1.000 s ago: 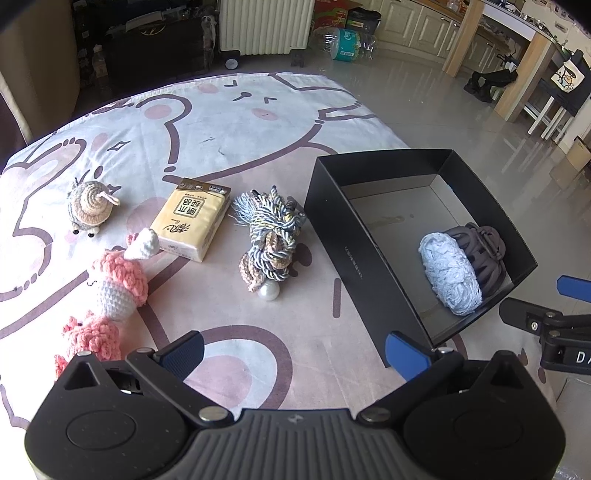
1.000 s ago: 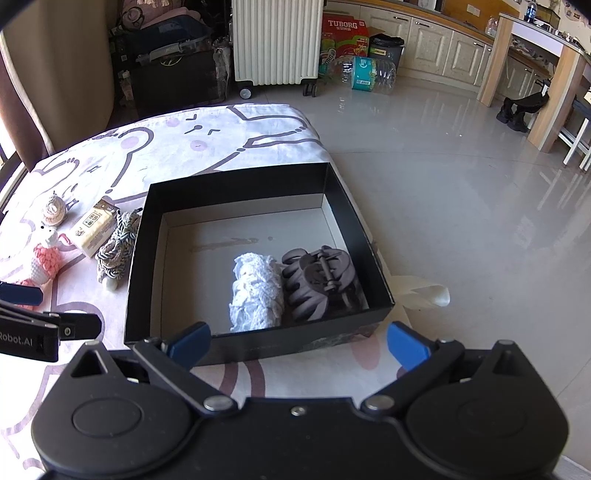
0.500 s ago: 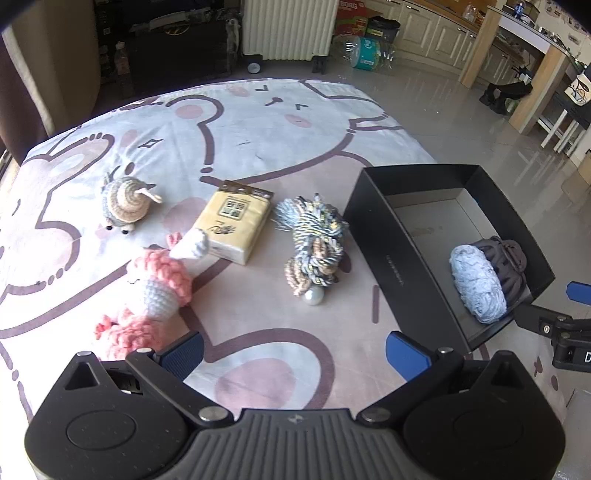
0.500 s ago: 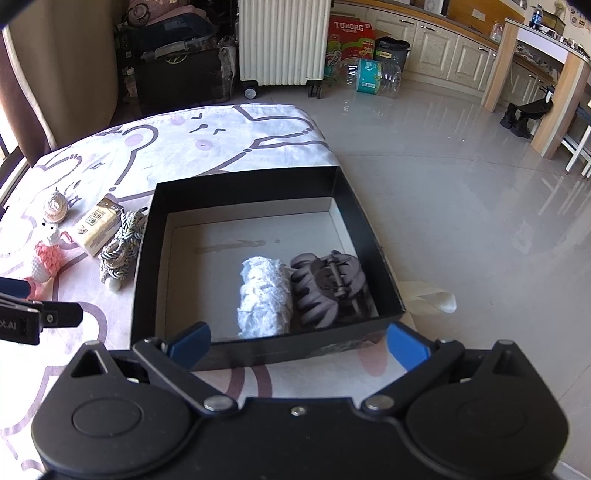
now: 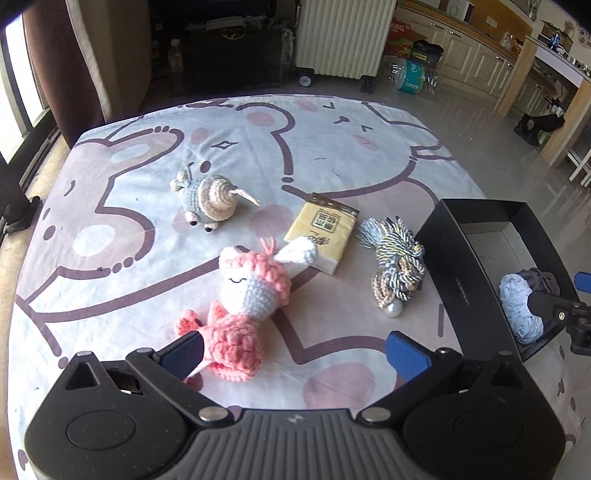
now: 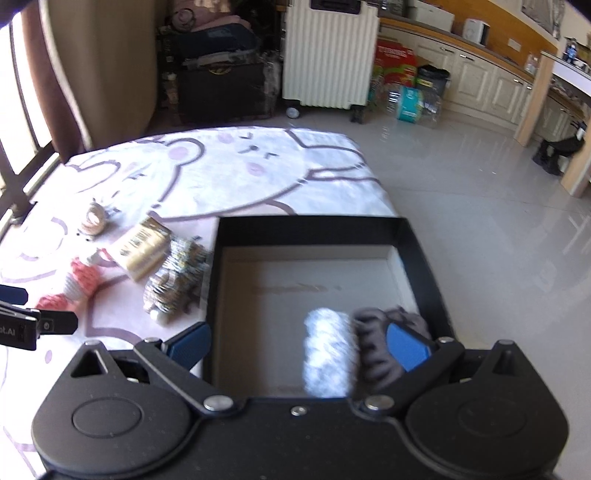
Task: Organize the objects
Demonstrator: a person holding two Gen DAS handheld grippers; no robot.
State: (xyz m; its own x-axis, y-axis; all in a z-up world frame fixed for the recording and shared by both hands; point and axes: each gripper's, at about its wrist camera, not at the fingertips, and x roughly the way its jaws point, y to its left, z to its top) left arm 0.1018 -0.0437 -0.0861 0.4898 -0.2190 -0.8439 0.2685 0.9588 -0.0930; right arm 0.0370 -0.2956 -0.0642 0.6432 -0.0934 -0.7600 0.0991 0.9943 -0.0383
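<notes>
A black box point(image 5: 454, 266) point(image 6: 310, 227) sits at the right of the cartoon-print cloth and holds a pale blue knitted roll point(image 5: 519, 308) point(image 6: 327, 350) and a dark hair claw point(image 5: 543, 280) point(image 6: 373, 354). On the cloth lie a pink crochet doll point(image 5: 247, 295) point(image 6: 74, 284), a yellow tissue pack point(image 5: 323, 230) point(image 6: 142, 249), a braided rope bundle point(image 5: 397, 266) point(image 6: 173, 280) and a crochet snail point(image 5: 207, 197) point(image 6: 94, 219). My left gripper point(image 5: 295, 352) is open, just before the doll's legs. My right gripper point(image 6: 297, 345) is open over the box's near edge.
The cloth-covered table ends at the right beside a tiled floor point(image 6: 480, 206). A white radiator point(image 5: 340, 33), dark cases and kitchen cabinets stand beyond the far edge. The right gripper's finger point(image 5: 557, 314) reaches in at the right of the left wrist view.
My left gripper has moved left, from the box and rope bundle to the pink doll. My right gripper has moved forward over the box's near edge; its view is blurred.
</notes>
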